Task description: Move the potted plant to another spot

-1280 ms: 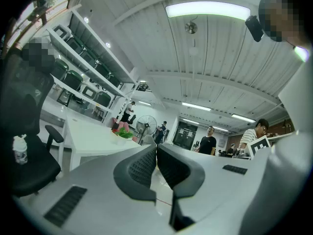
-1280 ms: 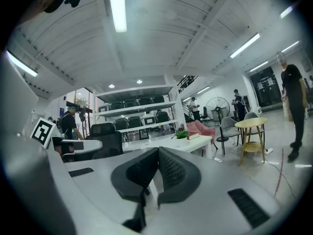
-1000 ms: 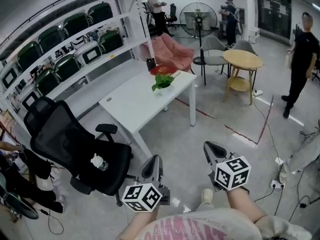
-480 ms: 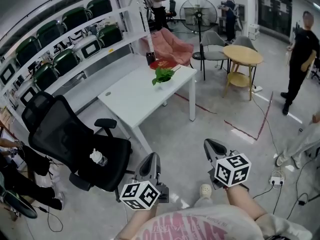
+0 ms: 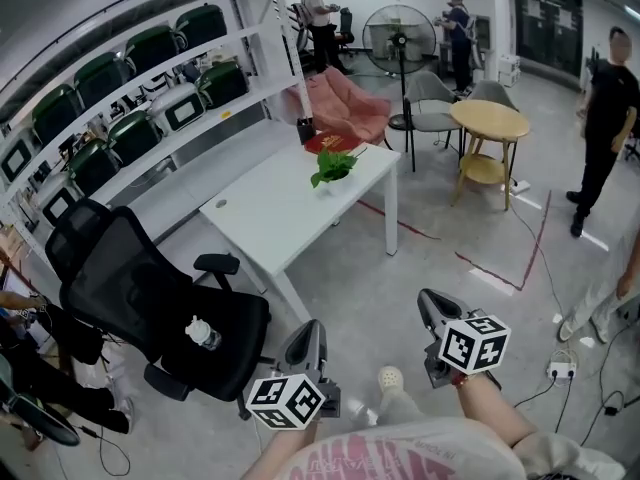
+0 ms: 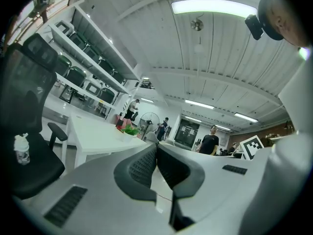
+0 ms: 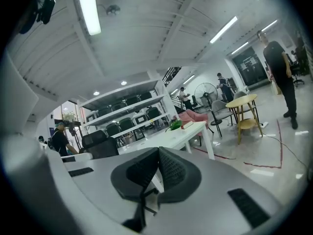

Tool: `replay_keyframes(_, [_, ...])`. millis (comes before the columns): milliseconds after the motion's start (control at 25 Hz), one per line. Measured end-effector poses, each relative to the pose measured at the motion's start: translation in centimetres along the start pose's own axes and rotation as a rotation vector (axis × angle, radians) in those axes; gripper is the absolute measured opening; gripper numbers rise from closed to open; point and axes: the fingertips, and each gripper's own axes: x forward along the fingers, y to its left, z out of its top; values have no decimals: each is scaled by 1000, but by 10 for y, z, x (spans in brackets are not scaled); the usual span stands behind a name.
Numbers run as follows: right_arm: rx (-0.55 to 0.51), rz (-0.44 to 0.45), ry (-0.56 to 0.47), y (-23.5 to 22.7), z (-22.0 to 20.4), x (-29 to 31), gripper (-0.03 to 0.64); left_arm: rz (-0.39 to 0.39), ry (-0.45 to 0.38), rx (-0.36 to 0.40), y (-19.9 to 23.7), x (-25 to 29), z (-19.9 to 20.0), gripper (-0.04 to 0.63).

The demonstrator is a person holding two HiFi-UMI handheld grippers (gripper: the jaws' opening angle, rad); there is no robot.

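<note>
Potted plant (image 5: 333,168) near the far end of the white table (image 5: 262,218), upright, just beside a red flat object (image 5: 335,143) and well apart from you; judged untouched, since you have not yet reached the table. Your left gripper (image 5: 308,330) and right gripper (image 5: 428,301) hang low before your body, each with jaws pressed together on nothing: a carrying posture, not a grasp. The office chair (image 5: 150,288), with a bottle (image 5: 203,332) on its seat, stands at the table's near side, so the bare floor on the right probably offers you the easier approach.
</note>
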Motion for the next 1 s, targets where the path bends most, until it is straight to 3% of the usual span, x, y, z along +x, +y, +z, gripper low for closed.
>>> replay_keyframes(400, [-1, 2, 64, -33, 11, 88, 12, -8, 20, -35, 39, 76, 11, 25])
replay_keyframes(1000, [-43, 80, 66, -75, 90, 240, 14, 58, -25, -56, 99, 210, 60, 25])
